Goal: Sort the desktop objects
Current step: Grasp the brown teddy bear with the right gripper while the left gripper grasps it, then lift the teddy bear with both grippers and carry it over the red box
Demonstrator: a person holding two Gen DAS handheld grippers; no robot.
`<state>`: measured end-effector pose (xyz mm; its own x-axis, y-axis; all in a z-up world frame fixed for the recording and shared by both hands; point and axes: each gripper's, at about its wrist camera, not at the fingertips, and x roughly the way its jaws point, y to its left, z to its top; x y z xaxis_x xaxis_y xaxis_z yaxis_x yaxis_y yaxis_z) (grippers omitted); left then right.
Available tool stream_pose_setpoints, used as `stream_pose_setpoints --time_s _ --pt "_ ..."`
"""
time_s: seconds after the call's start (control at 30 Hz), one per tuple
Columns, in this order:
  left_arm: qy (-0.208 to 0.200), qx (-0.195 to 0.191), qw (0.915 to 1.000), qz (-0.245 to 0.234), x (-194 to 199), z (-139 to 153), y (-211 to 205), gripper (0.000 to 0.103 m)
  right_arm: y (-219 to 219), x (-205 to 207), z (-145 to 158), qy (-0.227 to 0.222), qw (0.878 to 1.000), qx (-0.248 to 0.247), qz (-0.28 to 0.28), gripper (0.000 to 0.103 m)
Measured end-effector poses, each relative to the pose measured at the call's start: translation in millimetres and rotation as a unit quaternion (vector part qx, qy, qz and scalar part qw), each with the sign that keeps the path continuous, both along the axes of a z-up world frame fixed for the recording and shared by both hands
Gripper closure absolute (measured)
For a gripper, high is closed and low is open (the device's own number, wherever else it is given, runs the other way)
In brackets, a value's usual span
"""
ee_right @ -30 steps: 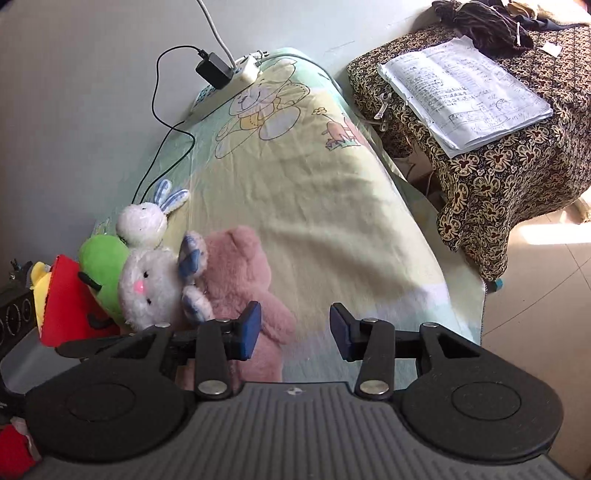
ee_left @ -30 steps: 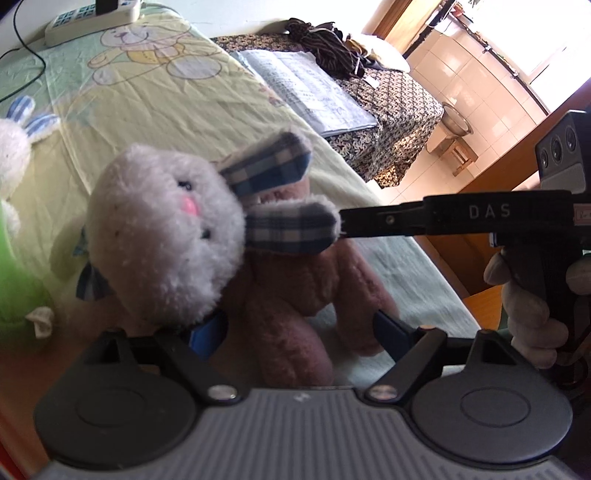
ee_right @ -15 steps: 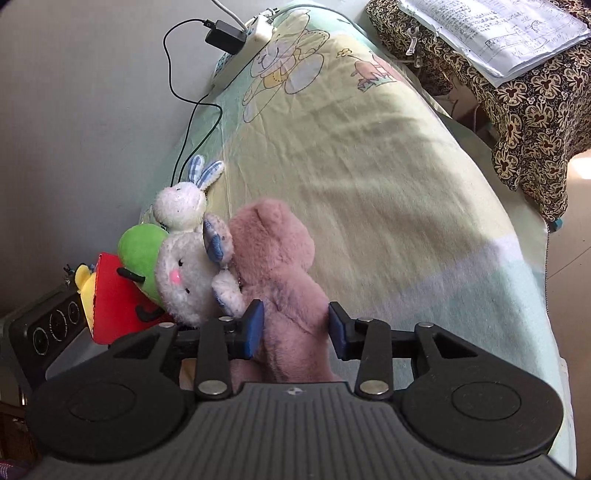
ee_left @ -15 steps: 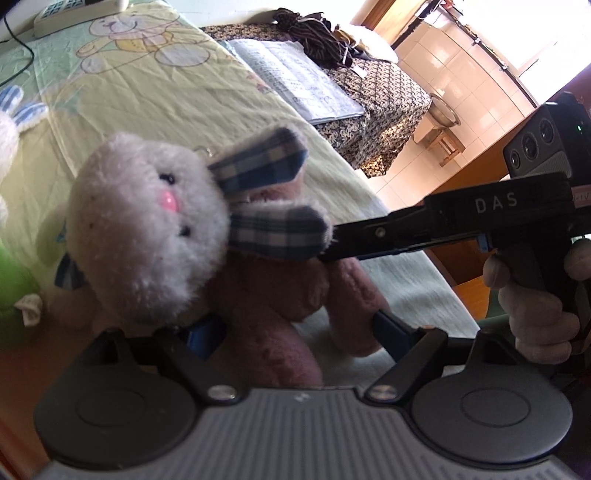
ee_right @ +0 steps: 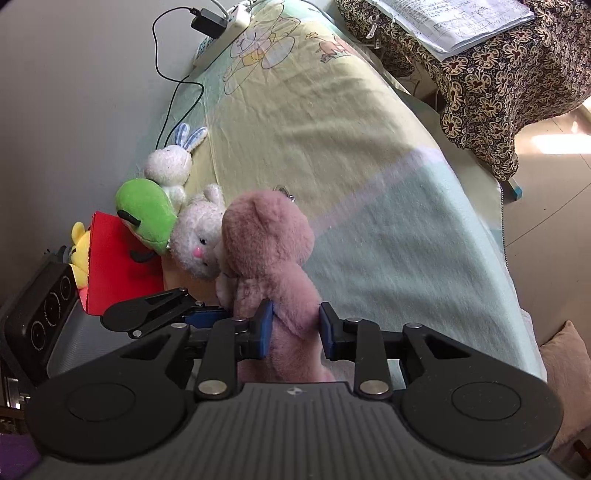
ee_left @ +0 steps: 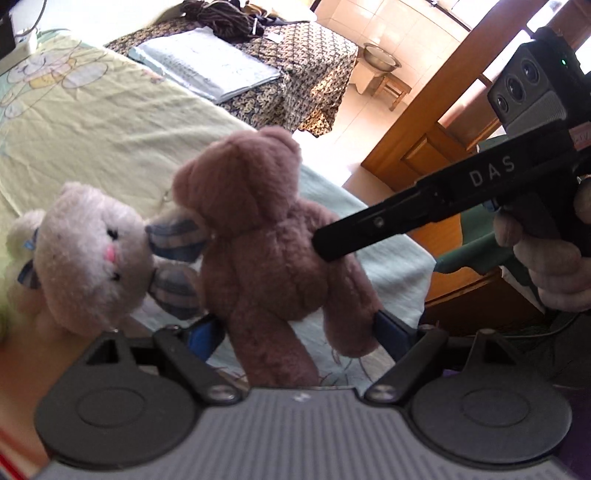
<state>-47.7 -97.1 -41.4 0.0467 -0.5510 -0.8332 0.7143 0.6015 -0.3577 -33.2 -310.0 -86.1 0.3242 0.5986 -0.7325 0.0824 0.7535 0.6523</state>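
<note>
A pink-brown teddy bear [ee_left: 266,236] stands upright on the bed, also in the right wrist view [ee_right: 269,258]. My right gripper [ee_right: 295,328] has its blue pads on both sides of the bear's body, gripping it. My left gripper [ee_left: 299,328] is open, its blue pads wide apart either side of the bear's legs. A white bunny with plaid ears [ee_left: 88,254] leans against the bear's left side [ee_right: 199,236]. The right gripper's finger reaches the bear's side in the left wrist view [ee_left: 406,218].
A green plush [ee_right: 146,214], a small white bunny [ee_right: 170,166], a red and yellow toy [ee_right: 110,258] line the wall. A power strip with charger [ee_right: 221,22] lies at the bed's far end. A table with papers [ee_left: 207,62] stands beyond. A speaker [ee_right: 40,310] sits left.
The right gripper moved in and closed on the bear's body. The bear now stands upright in front of the bunny. The left gripper view shifted right.
</note>
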Motion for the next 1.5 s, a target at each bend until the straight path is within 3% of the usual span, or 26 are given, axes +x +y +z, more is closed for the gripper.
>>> stream_pose_setpoints --time_s 0.3,0.57,0.8,0.97,1.37,1.5 --pt "-0.059 -0.056 0.9966 -0.009 -14 39 -10 0.016 -19 -50 31 -0.041 0.995 0.034 -0.08 0.075" --pt "-0.107 -0.113 0.9875 0.021 -22 88 41 0.016 7 -68 76 -0.123 0.987 0.032 -0.102 0.075" --pt "-0.165 -0.147 0.971 0.091 -38 134 132 0.017 76 -59 121 -0.201 0.978 0.036 -0.039 0.075" --pt "-0.182 -0.151 0.9599 0.151 -53 148 201 0.017 137 -49 138 -0.237 0.97 0.051 0.011 0.075" --pt "-0.196 -0.147 0.9275 0.283 -74 146 332 0.016 272 -20 152 -0.255 0.957 0.075 0.118 0.075" --pt "-0.186 -0.139 0.9213 0.312 -70 137 360 0.016 310 -13 153 -0.249 0.956 0.071 0.141 0.075"
